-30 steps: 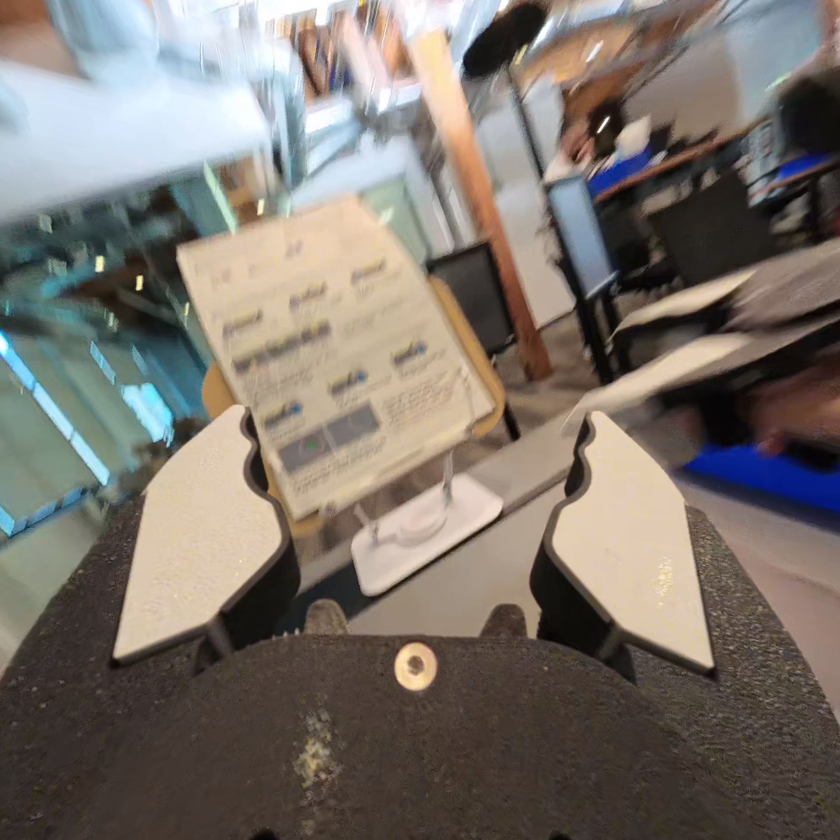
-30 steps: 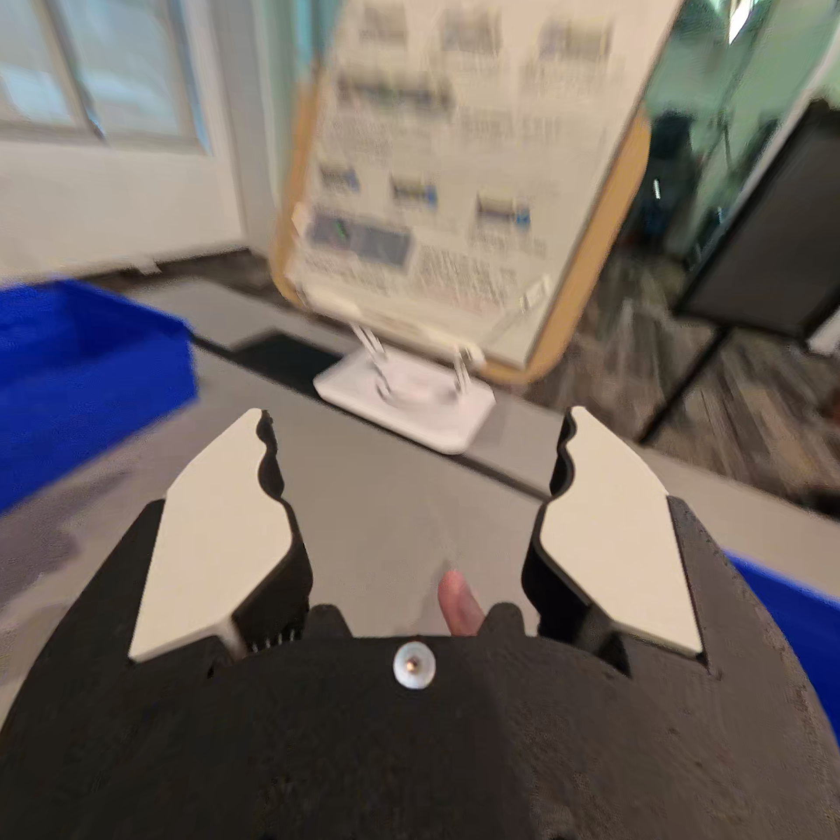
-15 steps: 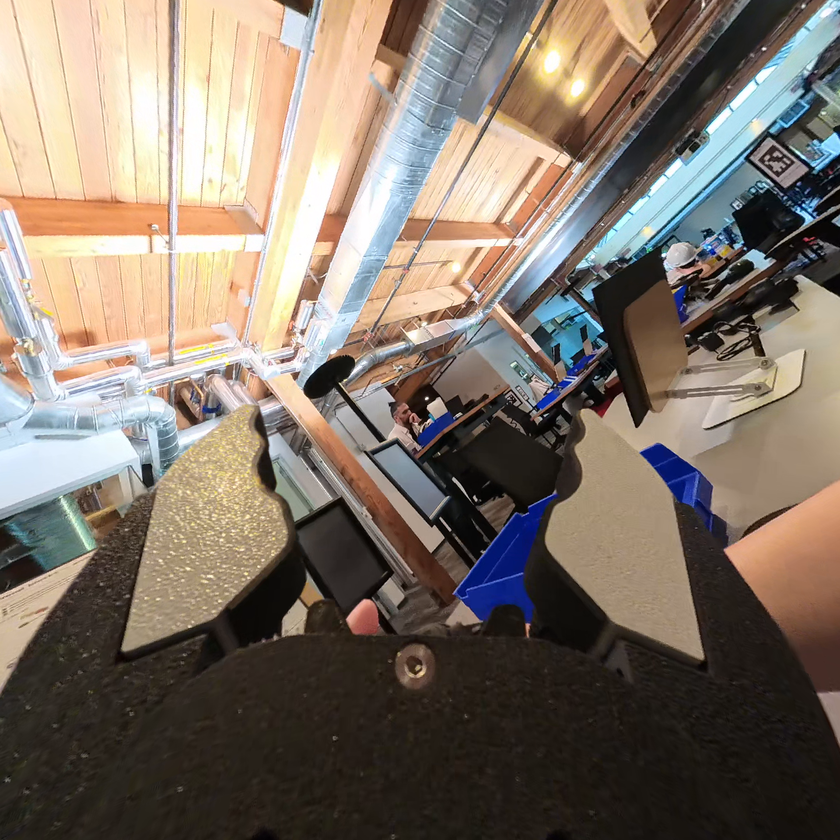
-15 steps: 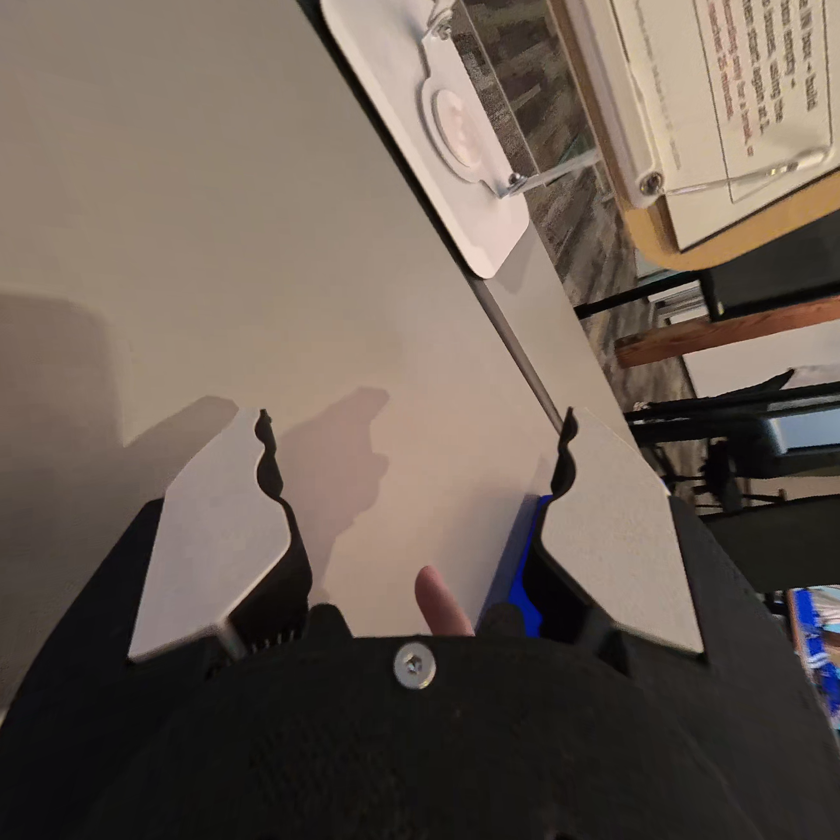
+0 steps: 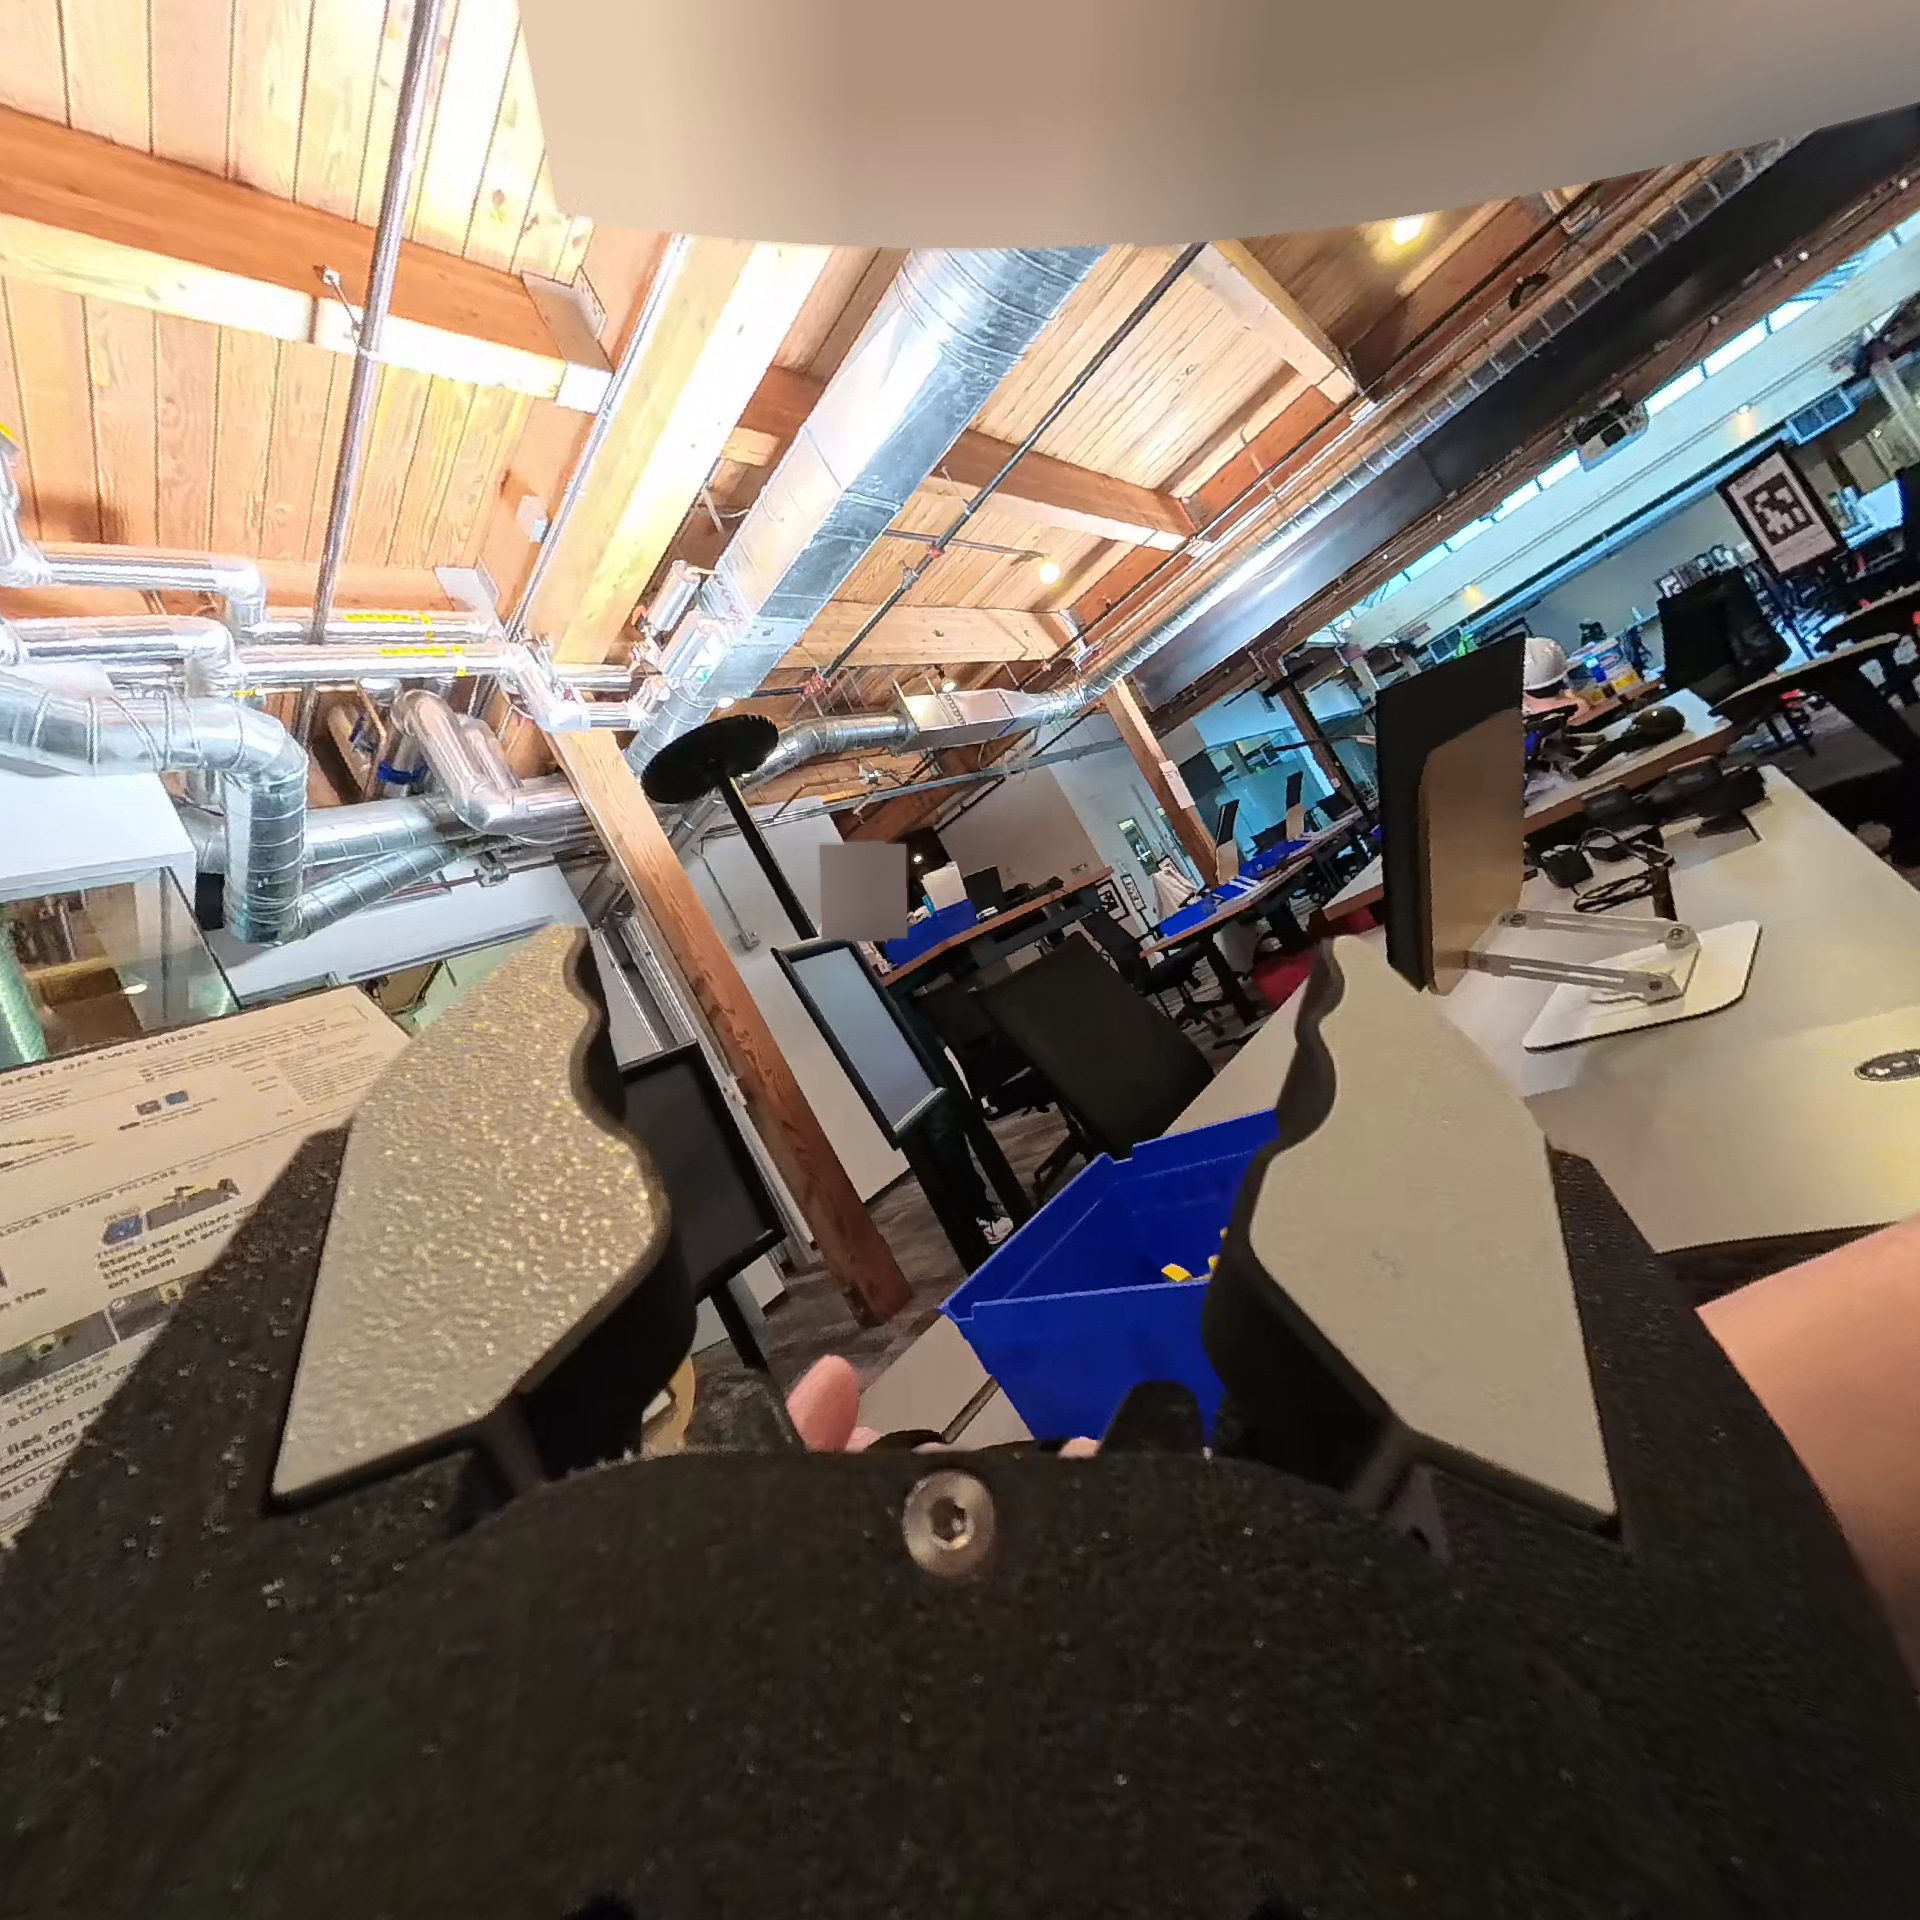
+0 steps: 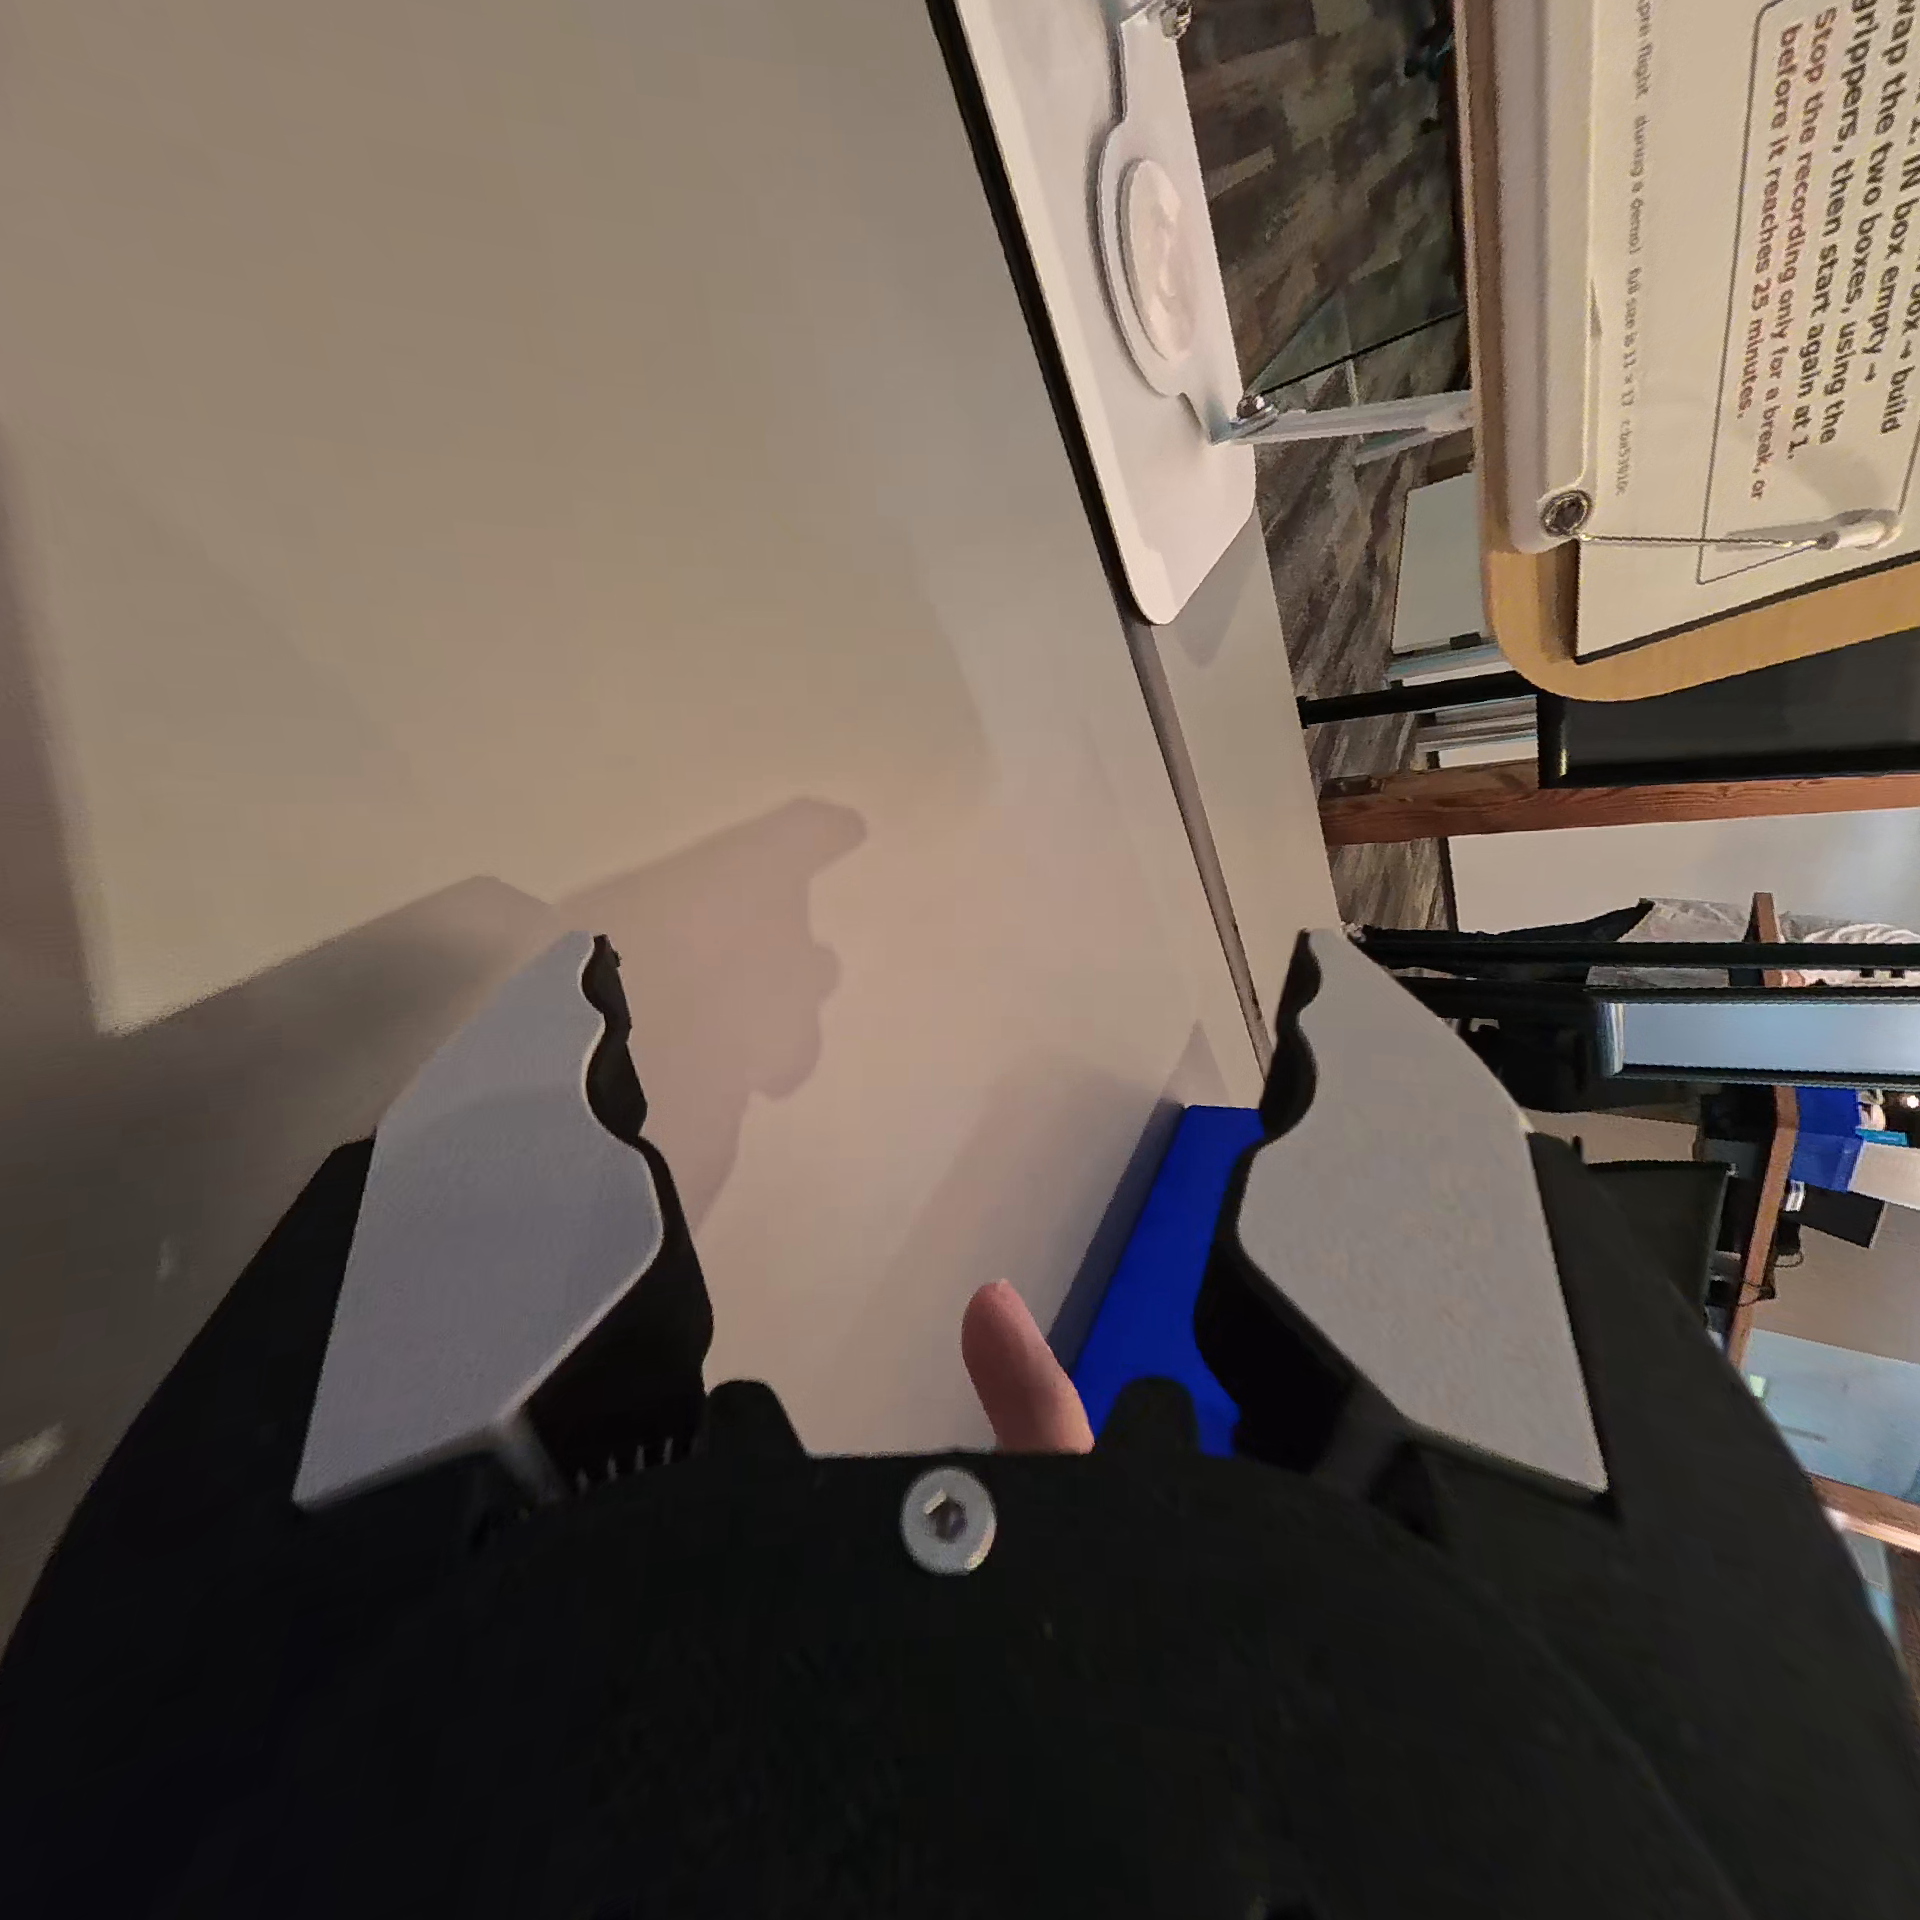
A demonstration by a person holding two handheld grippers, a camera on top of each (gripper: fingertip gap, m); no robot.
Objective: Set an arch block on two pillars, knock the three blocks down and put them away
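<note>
Since a second ago both grippers have been swung away from the instruction board they then faced: the left gripper (image 5: 940,1132) has been tipped upward toward the ceiling, and the right gripper (image 6: 945,1122) has been rolled onto its side over the table (image 6: 520,468). Over the last half second little further change is seen. From this it is judged that no block work is in hand; the grippers are being carried or reoriented, and the arch has not yet been set.

Largest first: the wooden ceiling with its silver ducting (image 5: 883,436) is shown only in the left wrist view, far beyond the fingertips. The bare table surface is shown broadly only in the right wrist view, where it fills the space ahead of and between the fingers. The instruction board (image 6: 1704,343) on its white stand base (image 6: 1143,312) lies beyond the right-hand finger there; in the left wrist view only a corner of it is seen outside the left-hand finger. A blue bin (image 5: 1101,1278) is seen between the left gripper's fingers, with small yellow pieces inside; in the right wrist view only a blue edge (image 6: 1153,1278) is seen against the right-hand finger.

Both sets of jaws are spread wide and nothing is grasped. No arch block or pillar can be identified in either view; whether the yellow pieces are blocks cannot be told.
</note>
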